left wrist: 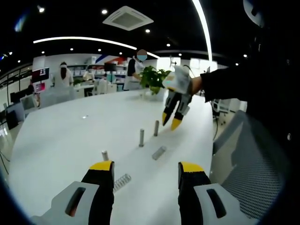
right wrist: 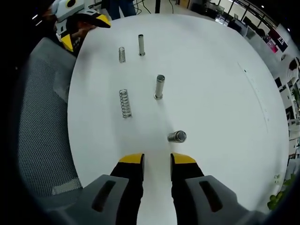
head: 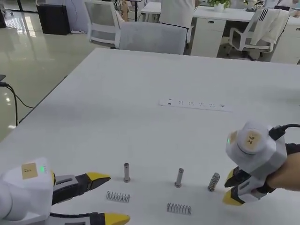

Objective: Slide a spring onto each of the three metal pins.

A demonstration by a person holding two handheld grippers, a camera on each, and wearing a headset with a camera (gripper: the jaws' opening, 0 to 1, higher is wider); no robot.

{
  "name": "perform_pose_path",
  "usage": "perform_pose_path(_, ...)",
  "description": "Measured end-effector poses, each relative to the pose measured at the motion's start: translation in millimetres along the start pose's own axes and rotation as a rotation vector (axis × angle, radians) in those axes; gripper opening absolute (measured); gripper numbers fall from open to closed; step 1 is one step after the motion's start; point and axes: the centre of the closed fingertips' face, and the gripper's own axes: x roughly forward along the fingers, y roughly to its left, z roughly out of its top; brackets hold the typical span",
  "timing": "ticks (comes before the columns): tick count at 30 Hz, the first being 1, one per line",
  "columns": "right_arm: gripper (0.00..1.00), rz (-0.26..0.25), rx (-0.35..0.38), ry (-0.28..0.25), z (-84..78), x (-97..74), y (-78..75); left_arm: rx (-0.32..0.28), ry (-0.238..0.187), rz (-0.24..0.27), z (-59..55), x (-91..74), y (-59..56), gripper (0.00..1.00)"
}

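The left gripper (left wrist: 146, 167) has its jaws spread wide and empty. The right gripper (right wrist: 157, 160) has its jaws slightly parted, gripping nothing. Just ahead of it stands the sprung pin (right wrist: 177, 136). Farther ahead stand the middle pin (right wrist: 160, 86) and the far pin (right wrist: 140, 44), both bare. The near spring (left wrist: 122, 181) lies before the left jaws and the second spring (left wrist: 159, 152) farther on.

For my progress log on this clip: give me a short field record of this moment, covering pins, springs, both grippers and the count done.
left pin: upright, bare
middle pin: upright, bare
right pin: wears the fitted spring
first loose spring: flat on the table, in front of the left pin
second loose spring: flat, in front of the middle pin
left gripper: fingers wide apart, empty
right gripper: fingers apart, empty
progress: one of three
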Motion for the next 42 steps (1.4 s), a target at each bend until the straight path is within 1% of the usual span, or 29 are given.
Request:
perform_pose_path(4,0.2,0.011,0.001,-0.019,4.9,0.2,11.3,0.003,0.001,-0.002,-0.2,0.1,-0.6,0.5)
perform_pose_path(8,0.2,0.027,-0.015,-0.032,11.9,3.7,24.5,0.003,0.004,-0.004,-0.3,-0.4,-2.1,0.5)
perform_pose_path(15,0.19,0.053,-0.048,-0.048,28.1,9.9,38.8,0.009,0.011,-0.007,-0.5,-1.9,-4.2,0.49)
perform_pose_path(22,0.19,0.064,-0.101,-0.058,46.1,17.1,44.7,0.01,0.016,-0.011,-1.2,-1.9,-6.0,0.5)
perform_pose_path(29,0.17,0.091,-0.14,-0.053,58.0,29.3,50.1,0.009,0.021,-0.019,-2.8,0.4,-8.2,0.49)
perform_pose_path(35,0.15,0.103,-0.161,-0.035,59.6,37.1,48.5,0.01,0.025,-0.026,-4.2,2.4,-8.8,0.49)
perform_pose_path(42,0.14,0.118,-0.181,-0.006,56.8,44.8,49.4,0.009,0.027,-0.032,-4.9,4.5,-9.4,0.49)
